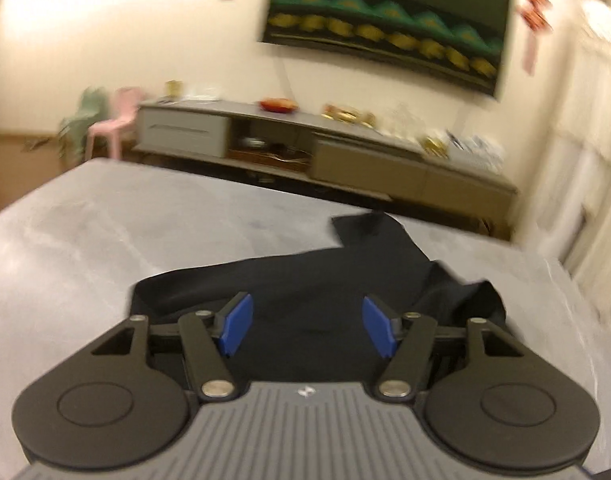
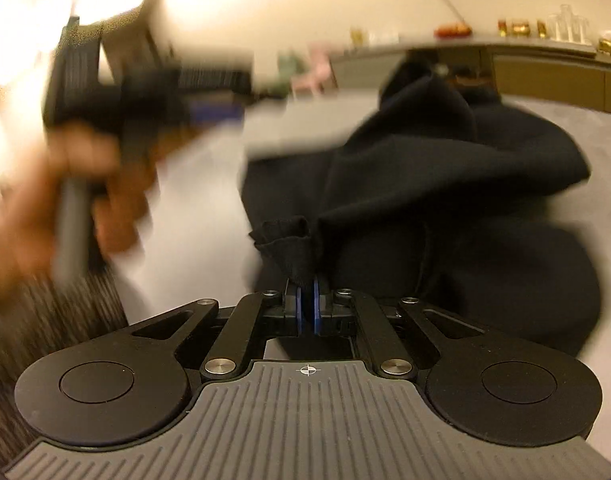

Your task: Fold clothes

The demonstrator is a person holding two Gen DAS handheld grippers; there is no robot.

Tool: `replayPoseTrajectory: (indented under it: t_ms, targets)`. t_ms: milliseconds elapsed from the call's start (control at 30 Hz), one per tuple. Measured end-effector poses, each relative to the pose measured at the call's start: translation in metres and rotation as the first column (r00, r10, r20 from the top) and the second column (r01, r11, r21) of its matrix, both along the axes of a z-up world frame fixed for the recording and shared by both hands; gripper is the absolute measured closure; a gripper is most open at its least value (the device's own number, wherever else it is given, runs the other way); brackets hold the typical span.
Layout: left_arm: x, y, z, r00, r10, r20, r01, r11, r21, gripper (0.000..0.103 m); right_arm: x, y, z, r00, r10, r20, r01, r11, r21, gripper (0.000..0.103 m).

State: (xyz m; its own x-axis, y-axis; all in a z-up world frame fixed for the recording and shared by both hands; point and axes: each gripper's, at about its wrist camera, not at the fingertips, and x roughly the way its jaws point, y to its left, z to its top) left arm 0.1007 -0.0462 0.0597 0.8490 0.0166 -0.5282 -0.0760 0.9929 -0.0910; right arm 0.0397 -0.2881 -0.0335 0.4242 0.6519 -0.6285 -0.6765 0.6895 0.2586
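Note:
A black garment (image 1: 305,280) lies crumpled on the grey table (image 1: 125,220). My left gripper (image 1: 307,330) is open, its blue pads wide apart just above the garment's near edge, holding nothing. In the right wrist view the same black garment (image 2: 425,184) is bunched and partly lifted. My right gripper (image 2: 307,300) is shut on a pinched fold of the garment's edge (image 2: 289,244). The left gripper (image 2: 145,96), blurred by motion, shows at the upper left of the right wrist view in the person's hand (image 2: 45,200).
A long low cabinet (image 1: 325,152) with dishes and glassware stands along the far wall under a dark wall hanging (image 1: 385,28). A pink chair (image 1: 113,120) and a green one stand at the left. The table's far edge (image 1: 225,176) and right edge are close.

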Motion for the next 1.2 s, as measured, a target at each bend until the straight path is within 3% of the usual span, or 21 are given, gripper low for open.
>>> replayPoseTrajectory:
  t_ms: [67, 133, 200, 333, 433, 467, 500, 533, 567, 600, 667, 733, 833, 867, 933, 1000, 1033, 1100, 1200]
  targets:
    - [-0.002, -0.027, 0.007, 0.997, -0.079, 0.009, 0.078, 0.995, 0.065, 0.023, -0.009, -0.002, -0.005, 1.000, -0.001, 0.012, 0.002, 0.998, -0.065, 0.071]
    - [-0.003, -0.052, 0.012, 0.989, -0.149, 0.015, 0.146, 0.982, 0.116, 0.009, -0.008, -0.011, 0.004, 0.999, -0.044, 0.025, 0.045, 0.996, -0.078, 0.037]
    - [0.001, -0.078, 0.005, 0.977, -0.215, -0.002, 0.213, 0.966, 0.146, 0.007, -0.001, -0.032, 0.018, 0.989, -0.144, 0.020, 0.145, 0.989, -0.024, 0.023]
    - [0.026, -0.117, -0.022, 0.950, -0.299, -0.088, 0.310, 0.936, 0.164, 0.003, 0.014, -0.079, 0.027, 0.930, -0.366, -0.031, 0.367, 0.929, 0.045, 0.019]
    - [0.046, -0.143, -0.050, 0.938, -0.316, -0.144, 0.341, 0.918, 0.204, 0.006, 0.024, -0.113, 0.027, 0.857, -0.511, -0.071, 0.515, 0.855, 0.067, 0.017]
    - [0.056, -0.146, -0.060, 0.940, -0.303, -0.158, 0.334, 0.912, 0.240, 0.013, 0.028, -0.124, 0.027, 0.827, -0.556, -0.085, 0.561, 0.824, 0.073, 0.017]
    - [0.066, -0.150, -0.071, 0.943, -0.286, -0.172, 0.325, 0.904, 0.278, 0.047, 0.032, -0.136, 0.027, 0.795, -0.599, -0.100, 0.606, 0.791, 0.078, 0.017]
    - [0.075, -0.148, -0.075, 0.938, -0.284, -0.198, 0.332, 0.901, 0.280, 0.099, 0.036, -0.141, 0.028, 0.766, -0.633, -0.109, 0.642, 0.762, 0.088, 0.017]
    - [0.084, -0.144, -0.078, 0.931, -0.287, -0.226, 0.344, 0.899, 0.271, 0.103, 0.041, -0.145, 0.029, 0.738, -0.664, -0.118, 0.675, 0.732, 0.099, 0.017]
    - [0.091, -0.137, -0.071, 0.932, -0.294, -0.212, 0.343, 0.903, 0.259, 0.102, 0.045, -0.149, 0.030, 0.708, -0.694, -0.127, 0.706, 0.700, 0.110, 0.017]
    - [0.085, -0.092, -0.026, 0.966, -0.247, -0.079, 0.258, 0.943, 0.209, 0.102, 0.054, -0.147, 0.032, 0.699, -0.696, -0.163, 0.715, 0.683, 0.150, 0.016]
    - [0.075, -0.044, 0.023, 0.982, -0.176, 0.061, 0.166, 0.976, 0.142, 0.102, 0.063, -0.144, 0.033, 0.695, -0.690, -0.201, 0.719, 0.668, 0.192, 0.013]
    - [0.061, 0.029, 0.096, 0.965, -0.046, 0.258, 0.043, 0.999, 0.017, 0.102, 0.076, -0.139, 0.035, 0.690, -0.677, -0.257, 0.724, 0.642, 0.253, 0.012]
    - [0.053, 0.057, 0.104, 0.962, 0.025, 0.272, -0.024, 1.000, -0.008, 0.102, 0.080, -0.137, 0.035, 0.688, -0.671, -0.276, 0.726, 0.632, 0.273, 0.012]
    - [0.036, 0.114, 0.109, 0.947, 0.179, 0.267, -0.174, 0.984, -0.044, 0.102, 0.089, -0.134, 0.036, 0.685, -0.659, -0.312, 0.729, 0.610, 0.311, 0.010]
    - [0.029, 0.154, 0.087, 0.923, 0.333, 0.190, -0.338, 0.941, -0.011, 0.102, 0.098, -0.131, 0.037, 0.682, -0.644, -0.348, 0.731, 0.586, 0.349, 0.010]
    - [0.028, 0.168, 0.073, 0.917, 0.374, 0.138, -0.376, 0.926, -0.009, 0.101, 0.103, -0.122, 0.036, 0.690, -0.631, -0.354, 0.723, 0.598, 0.345, 0.009]
    - [0.028, 0.188, 0.039, 0.931, 0.366, 0.014, -0.365, 0.930, -0.048, 0.097, 0.112, -0.098, 0.033, 0.711, -0.614, -0.343, 0.703, 0.641, 0.308, 0.009]
    - [0.025, 0.187, 0.007, 0.951, 0.307, -0.049, -0.309, 0.949, -0.064, 0.081, 0.120, -0.065, 0.027, 0.740, -0.595, -0.313, 0.669, 0.701, 0.247, 0.009]
